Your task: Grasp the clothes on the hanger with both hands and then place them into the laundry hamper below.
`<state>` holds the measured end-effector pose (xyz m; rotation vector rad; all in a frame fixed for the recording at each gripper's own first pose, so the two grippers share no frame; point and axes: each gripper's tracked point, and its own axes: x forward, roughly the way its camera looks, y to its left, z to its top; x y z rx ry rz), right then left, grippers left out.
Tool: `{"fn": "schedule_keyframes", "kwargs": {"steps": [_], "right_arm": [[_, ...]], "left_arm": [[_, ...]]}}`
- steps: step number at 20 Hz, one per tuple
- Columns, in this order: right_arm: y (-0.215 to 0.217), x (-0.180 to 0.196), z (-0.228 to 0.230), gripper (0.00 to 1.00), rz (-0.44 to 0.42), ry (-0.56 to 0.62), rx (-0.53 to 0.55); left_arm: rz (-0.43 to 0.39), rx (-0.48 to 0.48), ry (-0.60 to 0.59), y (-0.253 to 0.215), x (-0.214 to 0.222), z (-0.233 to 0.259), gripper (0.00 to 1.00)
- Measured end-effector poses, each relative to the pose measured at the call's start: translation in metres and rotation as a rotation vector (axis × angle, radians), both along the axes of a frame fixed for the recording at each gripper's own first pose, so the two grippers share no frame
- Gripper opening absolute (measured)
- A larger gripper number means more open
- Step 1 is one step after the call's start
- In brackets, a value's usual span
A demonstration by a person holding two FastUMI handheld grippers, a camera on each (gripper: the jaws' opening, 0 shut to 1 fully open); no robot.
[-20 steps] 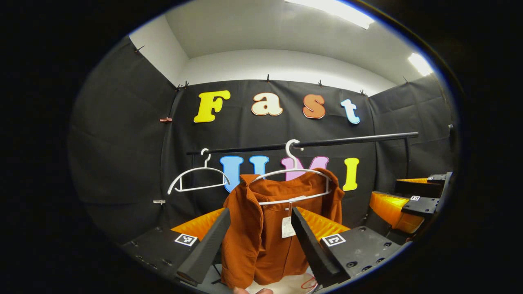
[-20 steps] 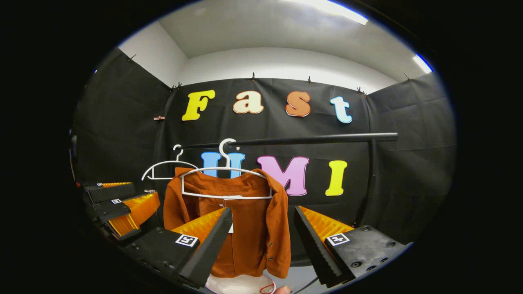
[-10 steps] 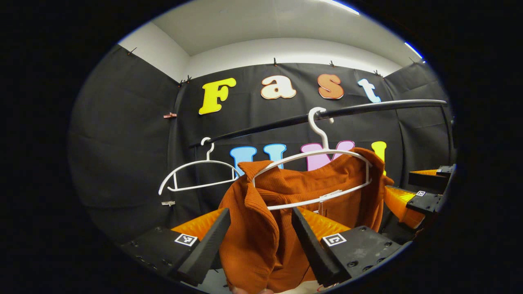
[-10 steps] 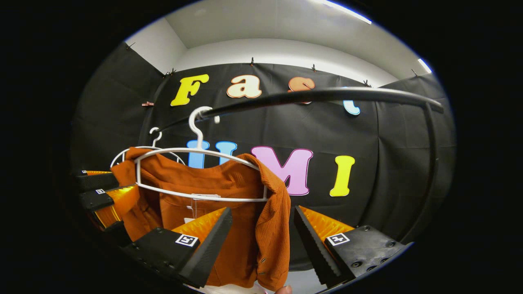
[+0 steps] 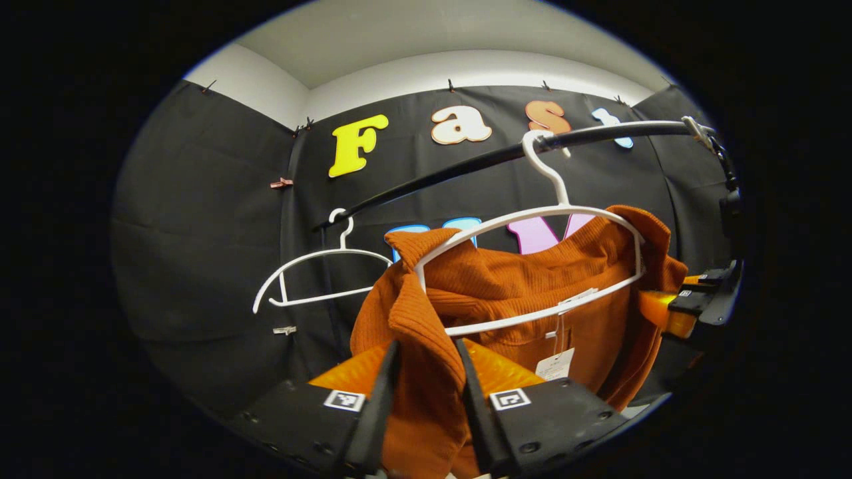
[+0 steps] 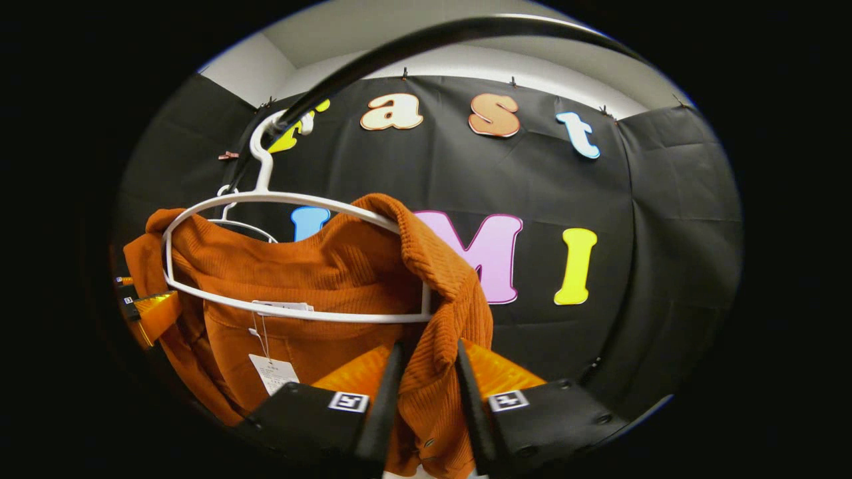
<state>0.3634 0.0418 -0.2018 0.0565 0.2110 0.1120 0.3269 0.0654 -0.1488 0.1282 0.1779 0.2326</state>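
Left gripper view: the shirt (image 5: 526, 299) on its hanger (image 5: 532, 219) is clamped at one shoulder by the left tongs (image 5: 425, 399), the other by the right tongs (image 6: 426, 399).

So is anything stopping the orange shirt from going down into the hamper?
Yes: the orange shirt hangs on the white hanger, hooked over the black rail. Both grippers' fingers already pinch its shoulders. No hamper is in sight.

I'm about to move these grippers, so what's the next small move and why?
Probably lift both shoulders up off the white hanger: the left gripper and right gripper each pinch a shoulder of the orange shirt, which is draped on it.
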Motion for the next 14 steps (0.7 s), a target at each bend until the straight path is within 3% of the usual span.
{"fn": "schedule_keyframes", "kwargs": {"steps": [1,2,3,4,7,10,14], "right_arm": [[0.005,0.003,-0.007,0.29,0.023,0.041,0.023],[0.007,0.002,-0.009,0.24,0.044,0.067,0.062],[0.008,0.011,-0.021,0.22,0.035,0.101,0.099],[0.002,0.0,-0.017,0.06,0.037,0.124,0.149],[0.012,0.001,-0.023,0.06,0.08,0.196,0.292],[0.023,-0.01,-0.028,0.06,0.196,0.341,0.339],[0.02,-0.022,-0.025,0.06,0.294,0.534,0.426]], "left_arm": [[-0.005,-0.019,0.02,-0.001,0.0,-0.004,0.37],[-0.01,-0.044,0.031,-0.002,0.002,-0.007,0.24],[-0.01,-0.071,0.038,0.001,0.005,-0.009,0.21],[-0.026,-0.103,0.049,-0.001,0.006,-0.01,0.14],[-0.072,-0.153,0.053,-0.002,0.007,-0.007,0.06],[-0.109,-0.18,0.147,0.0,0.006,-0.013,0.05],[-0.177,-0.401,0.253,-0.005,0.0,-0.005,0.05]]}}
